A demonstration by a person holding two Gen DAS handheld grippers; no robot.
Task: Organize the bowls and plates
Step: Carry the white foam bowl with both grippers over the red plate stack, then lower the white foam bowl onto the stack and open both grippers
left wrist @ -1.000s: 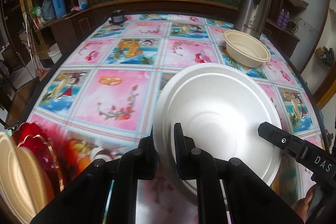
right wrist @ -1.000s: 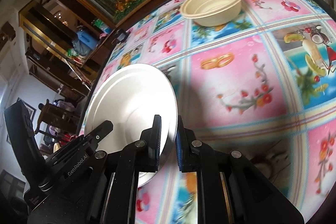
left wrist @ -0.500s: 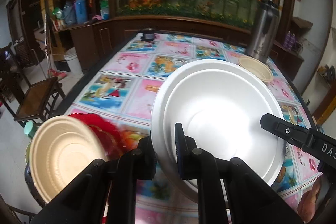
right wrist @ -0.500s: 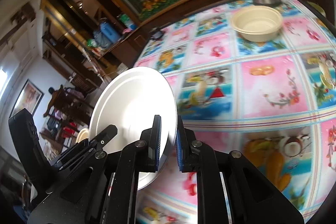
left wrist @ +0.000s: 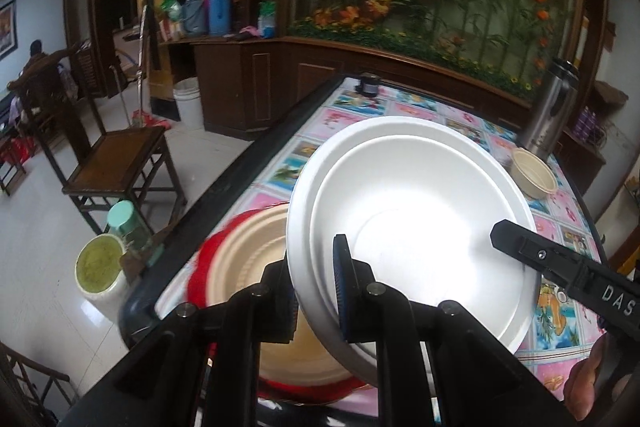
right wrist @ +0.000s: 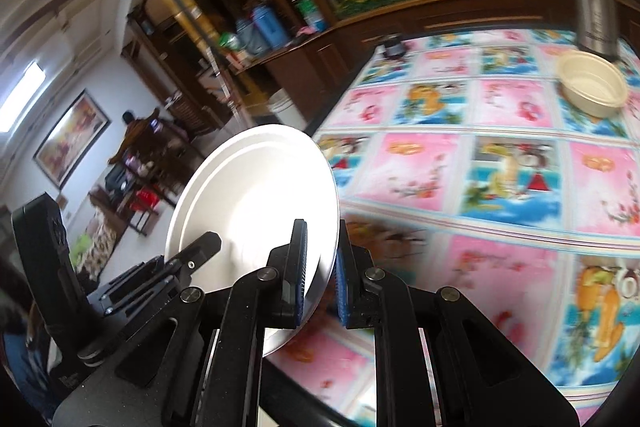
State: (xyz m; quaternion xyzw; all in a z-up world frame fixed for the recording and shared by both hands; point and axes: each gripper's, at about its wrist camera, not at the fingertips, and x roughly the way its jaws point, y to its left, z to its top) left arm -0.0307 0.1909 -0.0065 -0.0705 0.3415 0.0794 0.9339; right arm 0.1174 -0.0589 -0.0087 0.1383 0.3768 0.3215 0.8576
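Over the table's near left corner, a white plate (left wrist: 408,227) is held by both grippers.
Left wrist: left gripper (left wrist: 316,287) is pinched on its rim above the beige plate (left wrist: 248,259). Right wrist: right gripper (right wrist: 320,279) is clamped on the opposite rim; the plate is judged light, thin and bendable.

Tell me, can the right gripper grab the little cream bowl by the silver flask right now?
Probably not: the right gripper is shut on the white plate, as is the left gripper. The cream bowl sits unblocked far across the table.
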